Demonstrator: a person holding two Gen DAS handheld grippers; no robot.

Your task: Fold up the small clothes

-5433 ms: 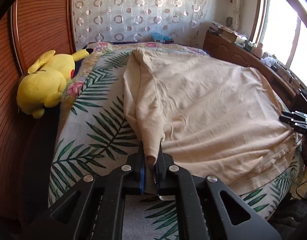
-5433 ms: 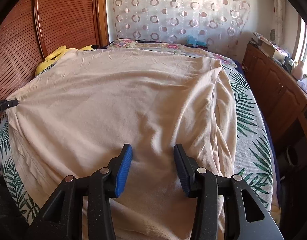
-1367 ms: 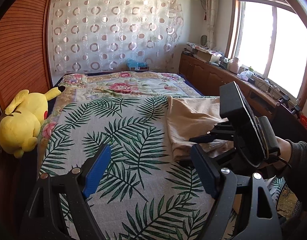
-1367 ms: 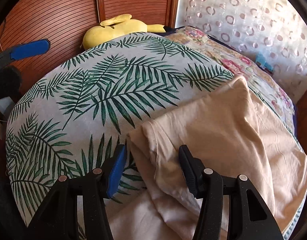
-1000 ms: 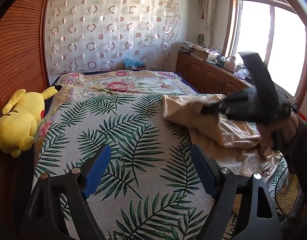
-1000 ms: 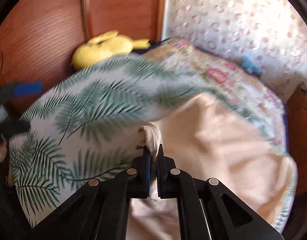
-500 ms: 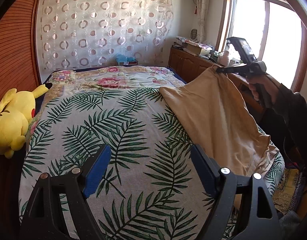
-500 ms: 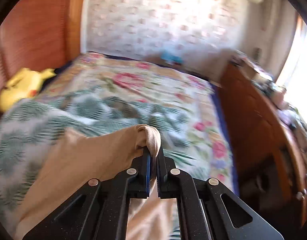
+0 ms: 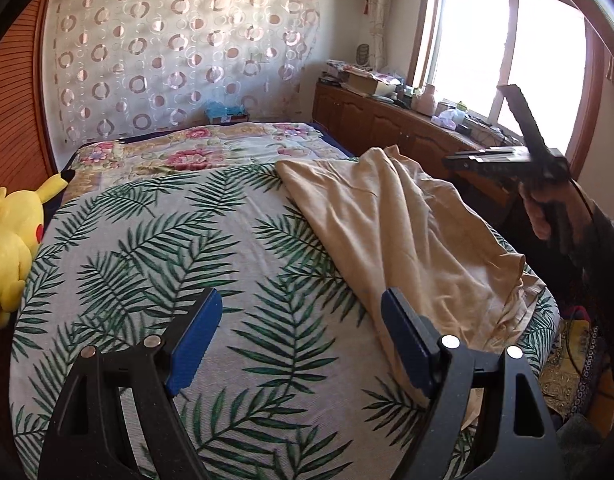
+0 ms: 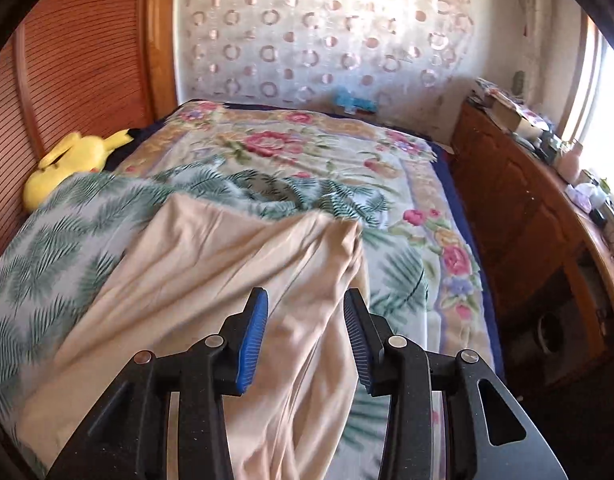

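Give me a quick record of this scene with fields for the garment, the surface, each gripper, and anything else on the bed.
garment: beige cloth, rumpled, lying along the bed's window side
surface: palm-leaf bedspread
left gripper: open, nothing between the pads, beside the cloth's edge
right gripper: jaws opening, above the cloth, not pinching it
other: yellow plush toy at the bed's edge by the wooden wall

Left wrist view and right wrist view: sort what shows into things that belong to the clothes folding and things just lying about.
Belongs to the job:
- beige cloth, loose on the bed
- leaf-print bedspread, the folding surface
- left gripper, open
- right gripper, jaws opening, nothing pinched

Just lying about:
- yellow plush toy
- floral quilt
- wooden sideboard with clutter
- circle-pattern curtain
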